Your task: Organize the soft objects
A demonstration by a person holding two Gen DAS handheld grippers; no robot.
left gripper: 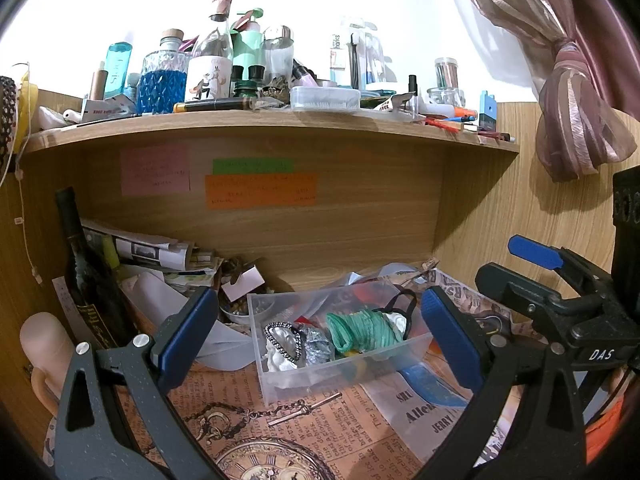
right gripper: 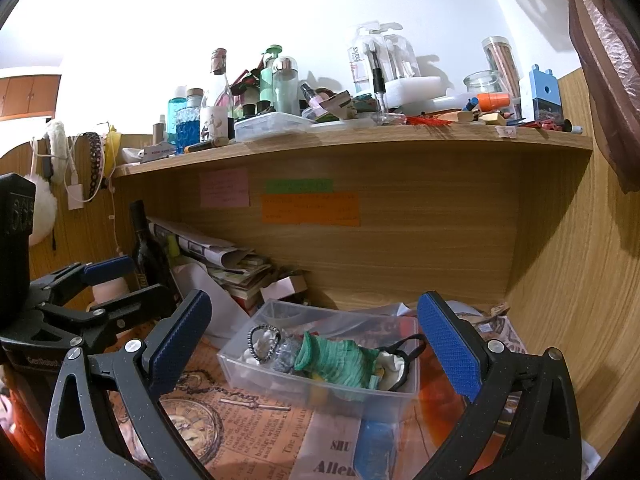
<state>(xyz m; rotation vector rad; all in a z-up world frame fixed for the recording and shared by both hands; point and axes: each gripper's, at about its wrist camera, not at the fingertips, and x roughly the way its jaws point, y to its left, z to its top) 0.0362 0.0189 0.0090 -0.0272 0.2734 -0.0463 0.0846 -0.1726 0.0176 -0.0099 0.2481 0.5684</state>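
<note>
Sorting looks nearly done: soft items (left gripper: 362, 330) are gathered in the clear bin (left gripper: 340, 372), lower centre; both jaws are spread, empty; another loose item must be sought.

A wooden shelf (left gripper: 272, 128) carries crowded bottles, among them a glass one (left gripper: 163, 80) with blue liquid. Pink (left gripper: 155, 171), green (left gripper: 253, 165) and orange (left gripper: 261, 191) notes stick to the back panel. A dark wine bottle (left gripper: 86, 276) leans beside stacked papers (left gripper: 160, 254). A curtain (left gripper: 576, 120) hangs right.
</note>
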